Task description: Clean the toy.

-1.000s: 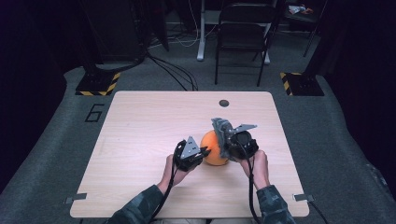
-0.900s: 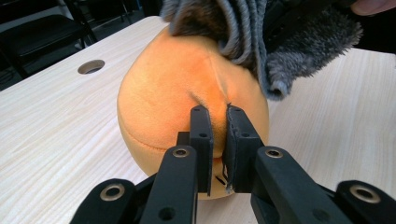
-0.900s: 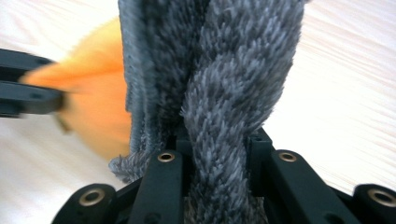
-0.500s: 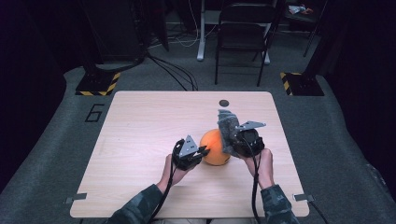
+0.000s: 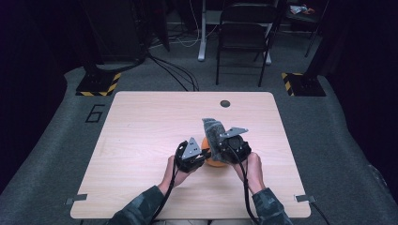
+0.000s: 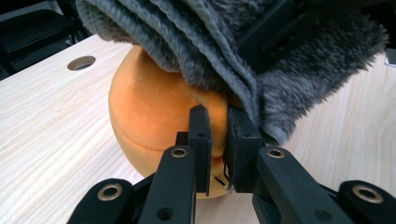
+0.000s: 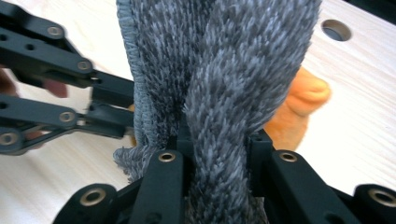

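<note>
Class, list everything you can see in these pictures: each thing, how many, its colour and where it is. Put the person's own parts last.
Plush toy: one, orange, on the table near its front middle.
Cloth: one, grey and fluffy, draped over the plush toy.
Table: one, light wood, centre, with a round hole at its far edge.
Chair: one, black, behind the table.
Left gripper: one, black, shut on the plush toy.
Right gripper: one, black, shut on the cloth.
Hands: two, at the near edge.

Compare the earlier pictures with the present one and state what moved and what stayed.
The right gripper, shut on the grey fuzzy cloth, lifted it slightly up and away across the orange plush toy. The left gripper stayed pinching the toy, which kept its place on the table.
</note>
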